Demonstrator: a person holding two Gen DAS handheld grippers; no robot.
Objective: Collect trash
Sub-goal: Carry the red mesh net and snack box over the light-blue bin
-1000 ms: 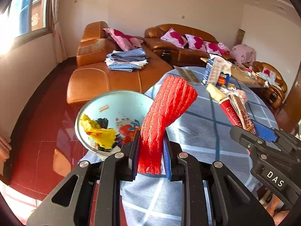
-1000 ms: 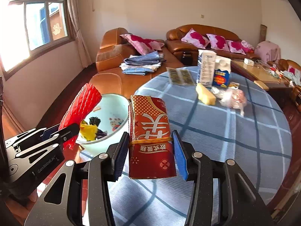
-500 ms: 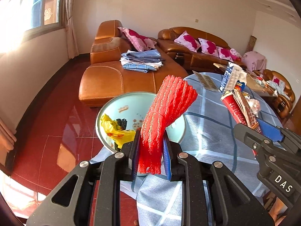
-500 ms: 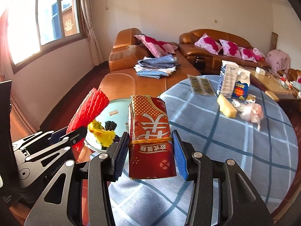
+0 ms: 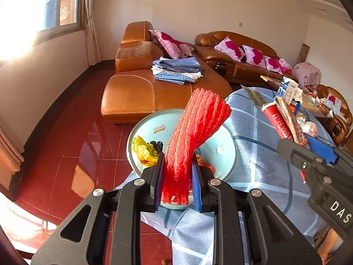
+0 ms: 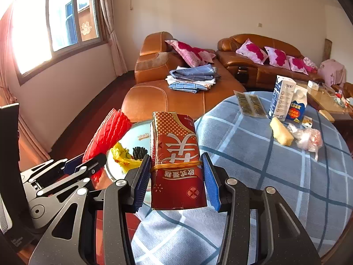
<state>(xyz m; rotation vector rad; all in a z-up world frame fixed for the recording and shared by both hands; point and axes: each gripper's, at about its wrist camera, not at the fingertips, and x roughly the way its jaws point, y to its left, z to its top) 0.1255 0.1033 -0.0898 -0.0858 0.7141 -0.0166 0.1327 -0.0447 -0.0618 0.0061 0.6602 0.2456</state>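
Observation:
My left gripper (image 5: pixel 177 177) is shut on a red foam net sleeve (image 5: pixel 192 137), which stands up above a pale blue basin (image 5: pixel 227 154) holding a yellow bag (image 5: pixel 143 150) and dark scraps. In the right wrist view my right gripper (image 6: pixel 176 181) is shut on a red paper packet (image 6: pixel 176 159) bound with a rubber band. The net sleeve (image 6: pixel 108 134) and the left gripper (image 6: pixel 87 162) show to its left, and the basin (image 6: pixel 139 134) lies behind. The packet (image 5: pixel 280 121) and the right gripper (image 5: pixel 317 150) appear at the right of the left wrist view.
A round table with a blue checked cloth (image 6: pixel 264 165) carries two cartons (image 6: pixel 289 101), a yellow block (image 6: pixel 281 134), a clear bag (image 6: pixel 308 139) and a flat packet (image 6: pixel 249 105). A brown leather sofa (image 6: pixel 176 97) with folded cloths stands beyond. The red tiled floor (image 5: pixel 66 143) lies to the left.
Both grippers have swung left with their loads. The basin now sits right behind the net sleeve, and more of the floor and window shows.

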